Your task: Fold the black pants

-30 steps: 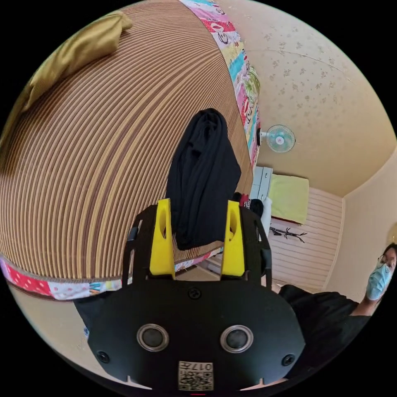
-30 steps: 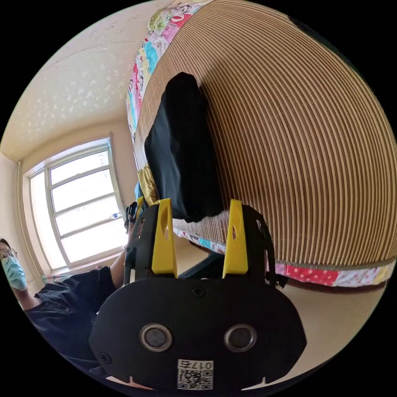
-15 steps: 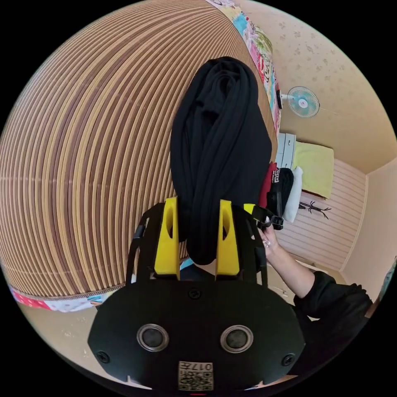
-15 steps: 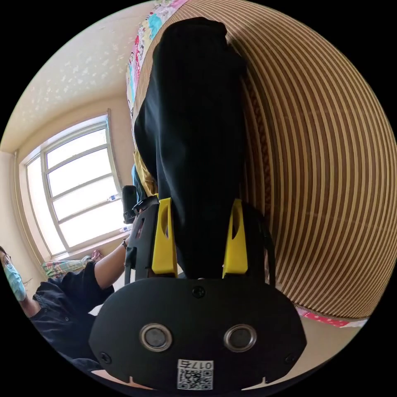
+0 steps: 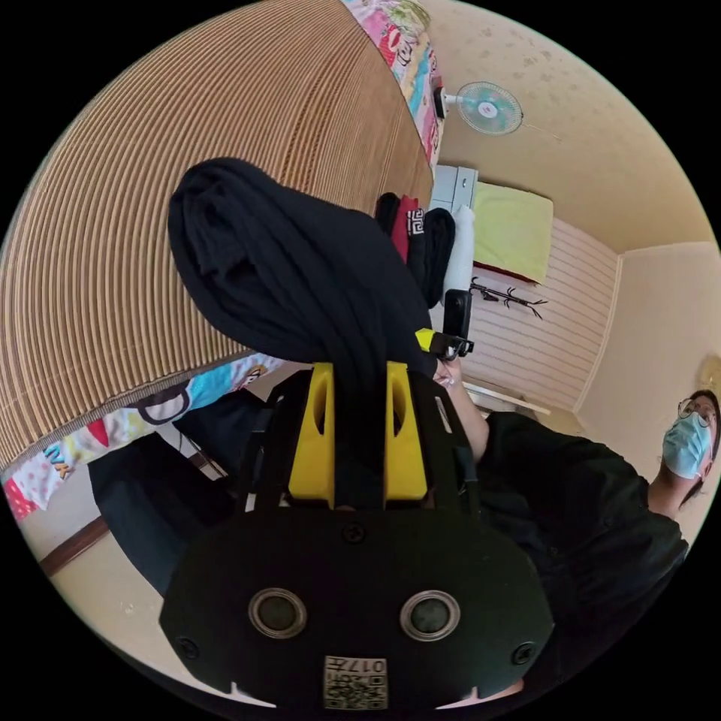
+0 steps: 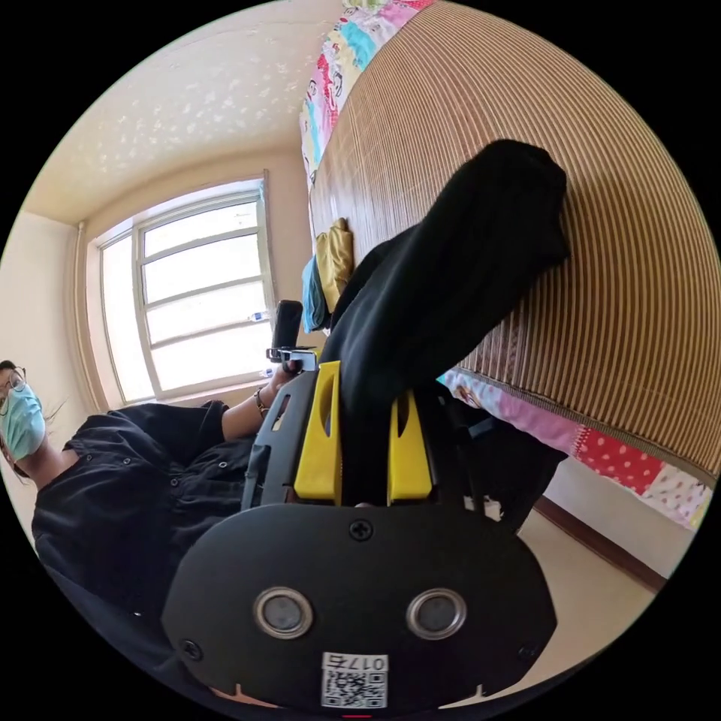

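Item: bunched black fabric pants (image 5: pixel 300 278), centre of the left gripper view, reaching from upper left down to the frame's middle; in the right gripper view the same pants (image 6: pixel 458 278) run from centre to upper right. Far end rests on the brown-and-cream striped woven mat (image 5: pixel 113 225) covering the bed; near end hangs off the bed's edge.

Item: left yellow-jawed black gripper (image 5: pixel 359 443), lower centre of its frame. Jaws clenched on a gathered fold of the pants.

Item: right yellow-jawed black gripper (image 6: pixel 366 443), lower centre of its frame. Jaws likewise clamped on the cloth.

Item: patchwork quilted bed border (image 6: pixel 586 443), lower right of the right gripper view, just below the mat.

Handling note: we judge the step to be lifting and spreading the garment. To do it well, we keep both grips firm, draw the grippers apart so the bundle opens out, and lay the cloth flat on the mat, well in from the edge, before making any fold. Slack, twisted cloth would fold unevenly.
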{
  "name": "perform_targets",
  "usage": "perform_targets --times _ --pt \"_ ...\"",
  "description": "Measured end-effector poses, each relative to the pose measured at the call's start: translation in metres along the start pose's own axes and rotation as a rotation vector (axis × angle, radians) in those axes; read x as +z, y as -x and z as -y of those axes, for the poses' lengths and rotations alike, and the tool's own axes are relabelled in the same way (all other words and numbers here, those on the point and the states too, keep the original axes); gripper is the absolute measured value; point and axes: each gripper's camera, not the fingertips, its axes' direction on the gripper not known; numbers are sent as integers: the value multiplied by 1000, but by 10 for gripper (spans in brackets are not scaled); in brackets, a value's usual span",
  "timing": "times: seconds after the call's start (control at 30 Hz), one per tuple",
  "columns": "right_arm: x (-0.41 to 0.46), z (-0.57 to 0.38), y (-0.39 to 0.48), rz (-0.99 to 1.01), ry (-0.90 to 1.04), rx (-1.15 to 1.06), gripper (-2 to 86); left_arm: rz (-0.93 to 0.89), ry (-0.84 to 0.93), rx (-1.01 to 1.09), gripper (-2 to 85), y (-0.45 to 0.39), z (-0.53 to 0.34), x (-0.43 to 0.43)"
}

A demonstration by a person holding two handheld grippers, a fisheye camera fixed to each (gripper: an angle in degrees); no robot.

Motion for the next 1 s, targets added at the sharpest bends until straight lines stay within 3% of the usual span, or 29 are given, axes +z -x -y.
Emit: perform_targets --times 0.27,0.4,0.47,0.53,0.63,0.67,0.8,1.0 --pt "-122 14 72 -71 -129 -115 81 31 5 223 100 -166 100 36" --pt "-180 17 84 -162 -162 -144 101 33 45 205 112 -201 138 92" --pt "-202 16 71 -272 -175 -62 112 111 203 136 118 -199 164 155" --pt "-233 -2 48 -526 -248 114 109 195 350 120 100 -190 174 203" --pt "-258 -43 17 -653 -345 337 81 413 528 32 93 -157 169 245" --pt "-259 -53 11 -654 -362 373 76 502 543 -23 93 -141 164 241" --pt "-219 -123 -48 -651 -377 638 36 563 433 -157 87 -108 150 179" --pt "-59 -197 -111 -502 2 948 8 680 186 -360 79 -83 128 10"
